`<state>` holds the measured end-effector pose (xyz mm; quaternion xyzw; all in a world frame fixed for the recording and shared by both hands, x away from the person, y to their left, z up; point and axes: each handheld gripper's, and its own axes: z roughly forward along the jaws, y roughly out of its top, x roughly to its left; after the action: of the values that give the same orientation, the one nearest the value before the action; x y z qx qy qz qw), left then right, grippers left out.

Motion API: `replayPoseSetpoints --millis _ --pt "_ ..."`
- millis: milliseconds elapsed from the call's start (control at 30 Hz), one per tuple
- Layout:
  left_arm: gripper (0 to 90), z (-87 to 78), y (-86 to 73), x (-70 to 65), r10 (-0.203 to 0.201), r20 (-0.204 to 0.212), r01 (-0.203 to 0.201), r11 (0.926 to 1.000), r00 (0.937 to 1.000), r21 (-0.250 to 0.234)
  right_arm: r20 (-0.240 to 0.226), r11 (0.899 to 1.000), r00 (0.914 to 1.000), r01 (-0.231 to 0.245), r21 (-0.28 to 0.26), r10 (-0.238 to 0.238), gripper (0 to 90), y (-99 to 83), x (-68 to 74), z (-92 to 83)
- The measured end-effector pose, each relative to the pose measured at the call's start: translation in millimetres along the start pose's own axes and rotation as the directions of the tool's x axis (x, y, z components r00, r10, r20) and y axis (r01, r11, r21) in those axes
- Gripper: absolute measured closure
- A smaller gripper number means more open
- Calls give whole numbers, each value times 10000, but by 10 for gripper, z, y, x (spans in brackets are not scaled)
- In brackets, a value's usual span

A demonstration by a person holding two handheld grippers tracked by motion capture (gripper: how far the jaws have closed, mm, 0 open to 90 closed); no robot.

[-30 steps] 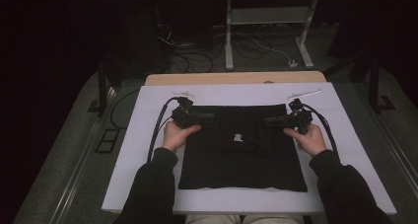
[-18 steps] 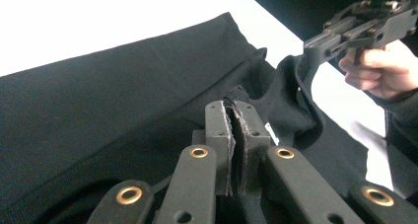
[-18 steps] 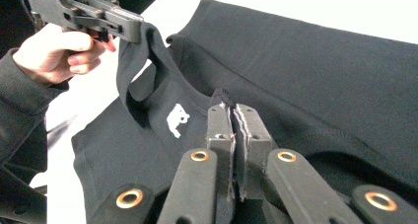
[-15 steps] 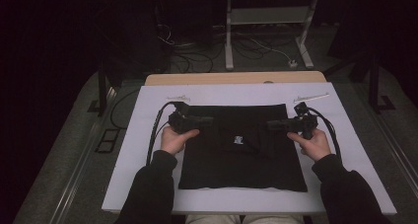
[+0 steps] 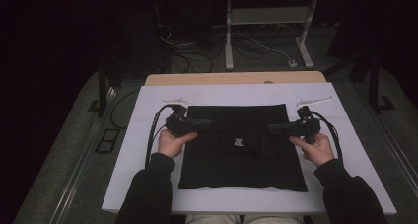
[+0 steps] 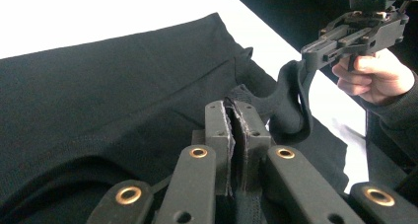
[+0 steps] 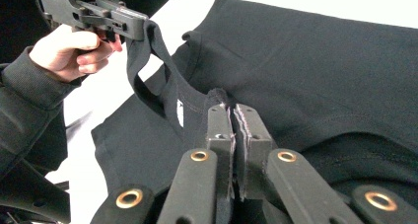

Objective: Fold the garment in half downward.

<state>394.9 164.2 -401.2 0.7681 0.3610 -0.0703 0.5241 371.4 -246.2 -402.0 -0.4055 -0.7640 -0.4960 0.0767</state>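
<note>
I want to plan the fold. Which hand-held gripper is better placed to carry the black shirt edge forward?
Neither clearly. The left hand-held gripper and right hand-held gripper are both shut on the black shirt, at matching sides, so both should probably move together.

The print on the garment (image 5: 238, 141) is showing too small to read. Forearms are running off the high view's bottom edge. Dim surroundings are obscuring floor detail.

Tongs (image 7: 232, 116) tight on black shirt (image 7: 315, 71)
</note>
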Motion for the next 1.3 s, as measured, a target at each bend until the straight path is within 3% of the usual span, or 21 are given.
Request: replayPoseSetpoints --millis 600,1300 --pt "844 -161 -175 -159 142 67 -143 9998 9999 111 -151 9997 9996 235 -11 -235 845 -42 137 -80" --pt "843 -163 -311 -346 456 287 -468 9980 9985 418 -199 9995 9995 236 215 -232 844 -205 267 -149"
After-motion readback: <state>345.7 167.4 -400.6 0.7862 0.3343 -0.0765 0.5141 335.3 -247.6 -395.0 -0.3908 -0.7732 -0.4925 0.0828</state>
